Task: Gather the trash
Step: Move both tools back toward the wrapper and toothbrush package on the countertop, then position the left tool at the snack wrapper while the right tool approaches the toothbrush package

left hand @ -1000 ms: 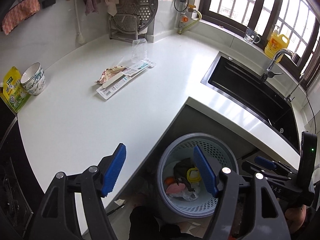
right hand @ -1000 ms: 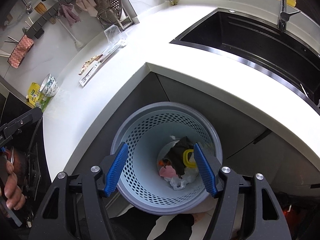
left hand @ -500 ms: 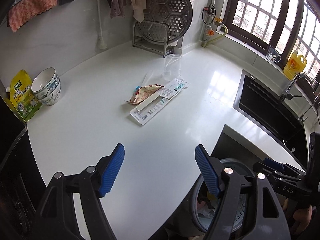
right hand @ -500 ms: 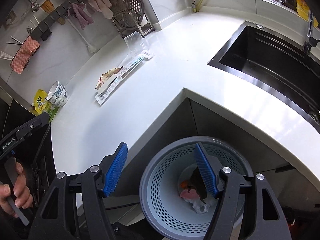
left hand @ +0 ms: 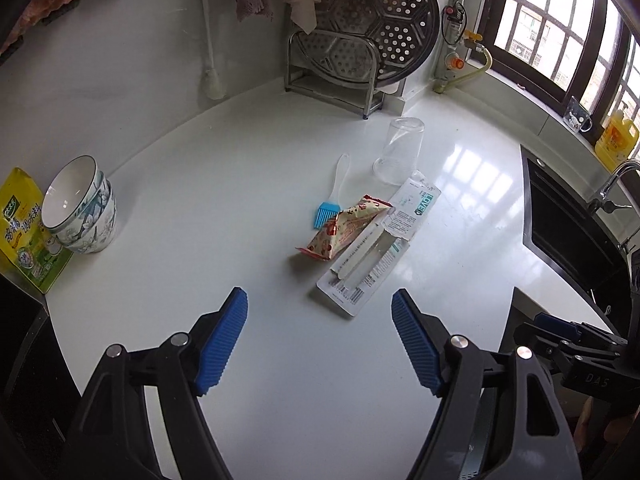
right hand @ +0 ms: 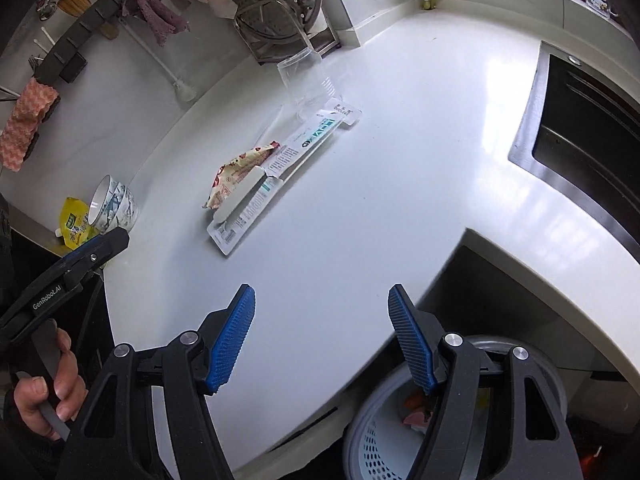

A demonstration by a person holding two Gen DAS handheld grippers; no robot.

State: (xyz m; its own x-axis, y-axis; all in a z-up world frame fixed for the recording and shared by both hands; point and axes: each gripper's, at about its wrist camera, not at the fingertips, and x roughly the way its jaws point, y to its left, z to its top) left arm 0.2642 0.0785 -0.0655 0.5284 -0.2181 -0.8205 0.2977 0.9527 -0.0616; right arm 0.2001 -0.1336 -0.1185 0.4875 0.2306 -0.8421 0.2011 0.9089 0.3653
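Note:
On the white counter [left hand: 248,208] lie a crumpled red-and-cream snack wrapper [left hand: 344,232] and a long flat toothbrush package [left hand: 380,248], touching each other. My left gripper [left hand: 320,344] hovers open in front of them, with nothing between its blue pads. My right gripper [right hand: 322,340] is also open and empty, above the counter's front edge. The same wrapper [right hand: 236,172] and package [right hand: 280,172] lie farther off in the right wrist view. The grey perforated bin [right hand: 384,432] stands on the floor below the right gripper and holds trash.
An upturned clear cup [left hand: 400,152] and a blue-bristled brush [left hand: 332,196] sit just behind the trash. Stacked bowls [left hand: 80,208] and a yellow packet [left hand: 24,232] stand at the left. The black sink [left hand: 568,224] lies to the right, and a steamer rack [left hand: 360,28] stands at the back.
Both grippers have moved from above the bin toward the counter. The bin has dropped to the bottom of both views, and the wrapper and package are now nearer.

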